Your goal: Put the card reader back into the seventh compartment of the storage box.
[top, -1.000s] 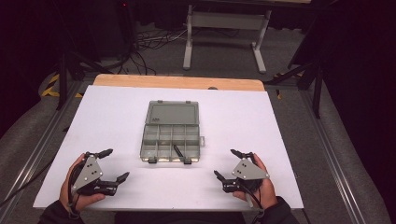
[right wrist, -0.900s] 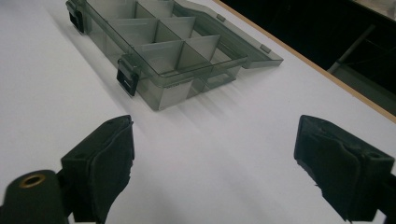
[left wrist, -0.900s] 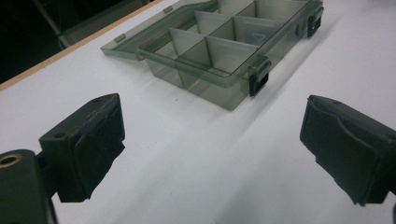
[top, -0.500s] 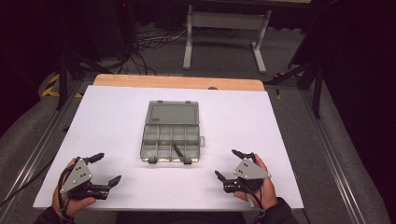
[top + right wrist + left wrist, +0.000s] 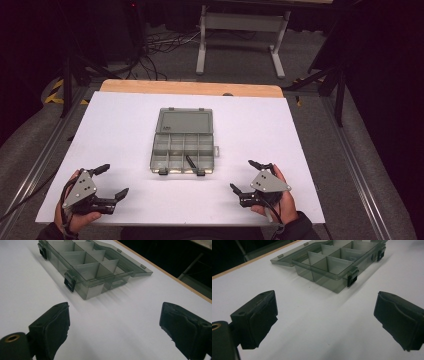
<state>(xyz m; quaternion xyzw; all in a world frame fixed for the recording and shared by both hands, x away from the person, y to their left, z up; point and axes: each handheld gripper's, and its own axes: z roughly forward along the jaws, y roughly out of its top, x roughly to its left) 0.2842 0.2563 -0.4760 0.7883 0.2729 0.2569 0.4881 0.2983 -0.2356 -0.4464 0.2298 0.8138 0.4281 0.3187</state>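
Bench point(image 5: 125, 120) under a white sheet, bare wooden strip along the far edge; dark floor, cables and a pale metal stand point(image 5: 240, 35) beyond it.

Compartment box point(image 5: 182, 142) of smoky clear plastic sits mid-bench, lid swung fully open and lying flat on the far side; tray part nearer the person, split into small compartments; two dark latches hang on its near edge. One thin dark item point(image 5: 191, 161) lies slantwise in a near-row compartment, right of centre; too small to tell what it is; the other compartments look bare as far as the high view allows.

Left gripper point(image 5: 107, 181) low on the bench at the near left corner, held in the left hand point(image 5: 70, 215); its fingers have just been opening and now stand spread wide, nothing between them but white sheet. Left gripper view: both black fingers point(image 5: 257, 320) apart at the frame sides, the box ahead and to the upper right, one latch facing the camera.

Right gripper point(image 5: 252, 175) at the near right, in the right hand point(image 5: 280, 200); fingers likewise wide apart, gripping nothing. Right gripper view: box ahead to the upper left, open lid on its far side, bare sheet between the fingers point(image 5: 51, 327).

Both grippers well apart from the box, one on each side of it, fingers angled toward it; neither touches it.
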